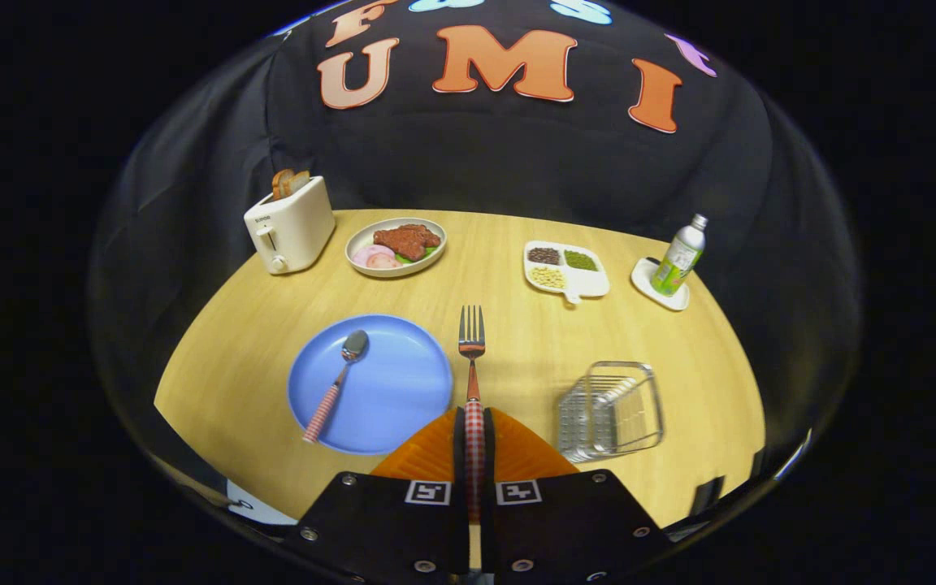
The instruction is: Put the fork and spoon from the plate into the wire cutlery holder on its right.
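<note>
Fork [471, 341]: sticking straight out ahead of the gripper [474, 443], tines pointing away, its checked handle running back between the two fingers. It is hanging above the table [517, 341], just beside the blue plate's right rim and no longer lying on it.

Claw state: both fingers are pressing together on the fork's handle, so the fork is being carried by its grip end. Holding it near the handle end is leaving the tines free to go into the holder first, I judge.

Spoon [336, 386]: lying on the blue plate [403, 382], bowl toward the far side and checked handle reaching over the near-left rim. That overhang is giving the fingers a part to pinch later.

Wire cutlery holder [610, 406]: sitting on the table to the right of the plate and right of the fingers, apart from both, its open top seeming to face upward.

Step in hand: the fork is being moved from plate to holder; the spoon's turn is not yet begun.

Next move, as a judgement: the fork is needing to swing right and tip tines-down over the holder.

Bystanders: toaster [289, 226], meat dish [396, 245], divided snack tray [565, 270] and bottle [679, 256] are standing along the far side, well apart from the path.
</note>
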Action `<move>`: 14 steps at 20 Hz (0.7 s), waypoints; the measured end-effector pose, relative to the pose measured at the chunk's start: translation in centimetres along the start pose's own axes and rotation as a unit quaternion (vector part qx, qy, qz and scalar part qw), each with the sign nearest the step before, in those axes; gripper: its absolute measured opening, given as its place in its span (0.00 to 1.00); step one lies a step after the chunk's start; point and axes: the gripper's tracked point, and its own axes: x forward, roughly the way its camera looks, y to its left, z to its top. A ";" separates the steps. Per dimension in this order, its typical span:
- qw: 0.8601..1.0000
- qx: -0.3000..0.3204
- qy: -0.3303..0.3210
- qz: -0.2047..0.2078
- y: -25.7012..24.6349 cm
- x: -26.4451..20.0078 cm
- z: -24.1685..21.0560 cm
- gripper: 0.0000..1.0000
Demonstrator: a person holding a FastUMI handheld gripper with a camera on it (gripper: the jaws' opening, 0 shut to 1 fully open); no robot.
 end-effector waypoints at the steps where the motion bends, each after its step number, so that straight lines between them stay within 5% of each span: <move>1: 1.000 -0.005 0.008 -0.003 -1.6 -0.8 0.0 0.06; 9: 0.992 -0.034 0.117 0.034 -7.5 -2.7 -2.3 0.06; 14: 0.978 0.002 0.197 0.068 -8.2 -2.1 -3.3 0.06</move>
